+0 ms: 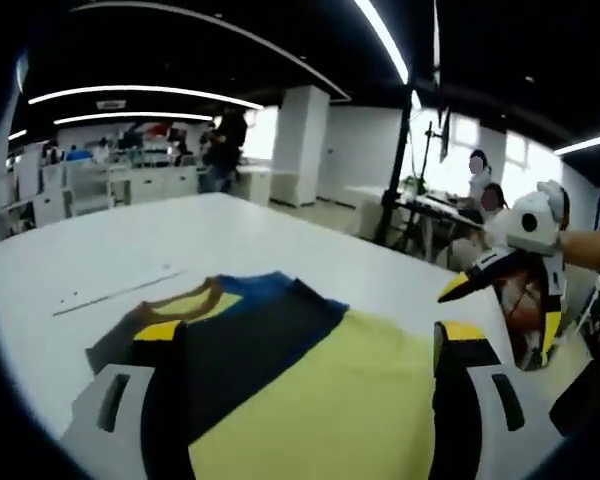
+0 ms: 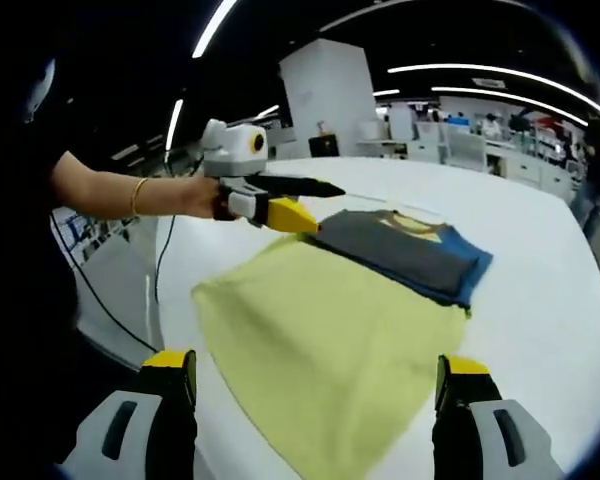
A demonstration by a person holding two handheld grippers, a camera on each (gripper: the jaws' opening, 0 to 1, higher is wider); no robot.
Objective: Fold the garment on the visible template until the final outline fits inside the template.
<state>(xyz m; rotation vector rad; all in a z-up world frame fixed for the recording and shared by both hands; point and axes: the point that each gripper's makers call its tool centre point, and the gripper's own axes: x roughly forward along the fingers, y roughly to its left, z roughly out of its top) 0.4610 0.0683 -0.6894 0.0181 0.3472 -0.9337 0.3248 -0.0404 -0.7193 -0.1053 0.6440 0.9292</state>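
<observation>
In the right gripper view, the right claw (image 2: 314, 400) is hanging wide open at the bottom of the frame, holding nothing, its jaws straddling the yellow end of the garment (image 2: 330, 330). The garment is lying flat across the middle of the white worktop (image 2: 540, 310), its dark grey and blue end folded over toward the upper right. Further back, at upper left, the left claw (image 2: 325, 200) is hovering at the garment's far edge, jaws parted, a hand (image 2: 202, 195) gripping it.

Open-plan lab: white desks (image 1: 150, 180), strip lights (image 1: 145, 93), pillar (image 2: 325, 100).
</observation>
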